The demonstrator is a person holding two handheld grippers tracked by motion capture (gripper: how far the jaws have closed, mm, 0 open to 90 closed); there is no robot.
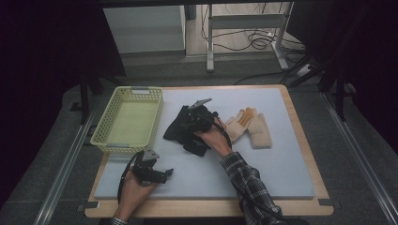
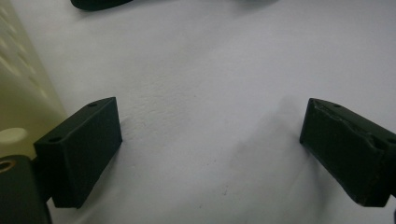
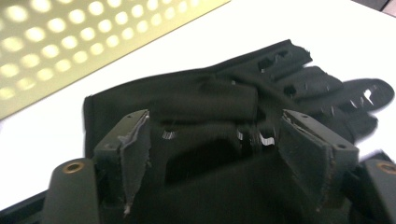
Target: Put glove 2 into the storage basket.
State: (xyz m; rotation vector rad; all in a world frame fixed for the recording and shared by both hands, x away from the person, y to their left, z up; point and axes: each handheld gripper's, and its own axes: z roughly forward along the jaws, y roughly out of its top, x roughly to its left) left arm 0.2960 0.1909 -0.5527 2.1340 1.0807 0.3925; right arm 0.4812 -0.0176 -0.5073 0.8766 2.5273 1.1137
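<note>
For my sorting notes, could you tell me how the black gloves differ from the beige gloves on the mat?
The black gloves are dark and lie crumpled mid-mat beside the basket, under the right gripper. The beige gloves are pale, lie flat further right, untouched. Both rest on the mat, outside the basket.

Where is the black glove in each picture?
High view: the black glove lies mid-table, right of the yellow basket, under the right tongs.
Left gripper view: a dark edge at the top left could be the glove; too little shows to be sure.
Right gripper view: the glove lies across the middle, just beyond the open jaws.
Shared landmark: the yellow basket, at the left edge of the left gripper view and top left of the right gripper view.
</note>
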